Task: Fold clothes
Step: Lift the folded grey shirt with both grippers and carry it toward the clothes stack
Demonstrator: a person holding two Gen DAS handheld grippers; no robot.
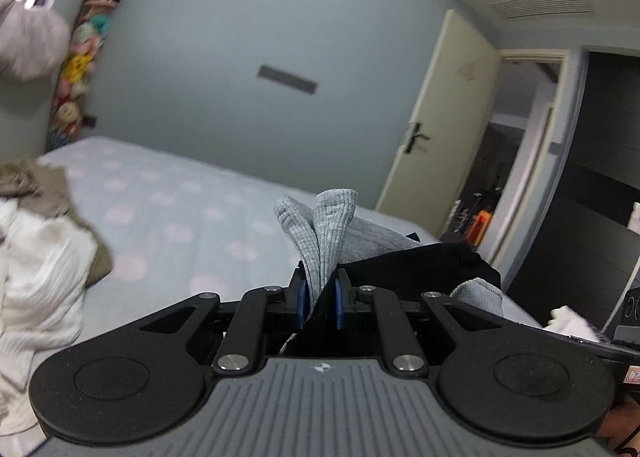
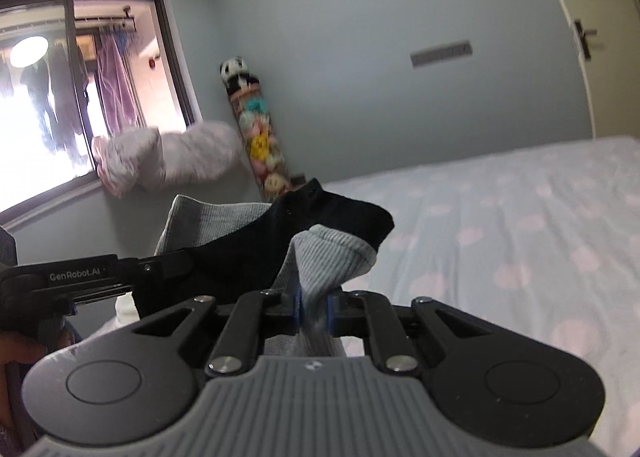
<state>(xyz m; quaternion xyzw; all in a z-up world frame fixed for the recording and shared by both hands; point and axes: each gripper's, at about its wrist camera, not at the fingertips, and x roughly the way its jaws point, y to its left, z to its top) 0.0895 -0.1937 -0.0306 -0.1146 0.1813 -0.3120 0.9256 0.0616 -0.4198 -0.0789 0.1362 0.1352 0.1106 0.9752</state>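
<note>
Socks, a grey ribbed knit sock with a black foot panel (image 1: 332, 225), hang stretched between the two grippers above the pale blue bed sheet with faint pink spots (image 1: 168, 201); whether it is one sock or a stacked pair I cannot tell. The left gripper (image 1: 320, 297) is nearly closed, its blue pads pinching the bunched grey cuff end, which stands up in two folds above the jaws. The right gripper (image 2: 314, 307) is likewise narrow, clamped on the other grey ribbed end (image 2: 332, 253), with the black part (image 2: 320, 217) sagging between the two tools.

This fabric looks light, soft and stretchy, with no stiffness of its own; it will droop wherever it is unsupported and spring back a little if pulled taut. Grip is best kept at the thick ribbed ends, where the knit gives the pads something to bite, not on the thinner black middle.

Beside the bed's left edge lies a heap of white ribbed cloth (image 1: 36, 269) and a tan garment (image 1: 36, 181), apparently waiting for folding.
</note>
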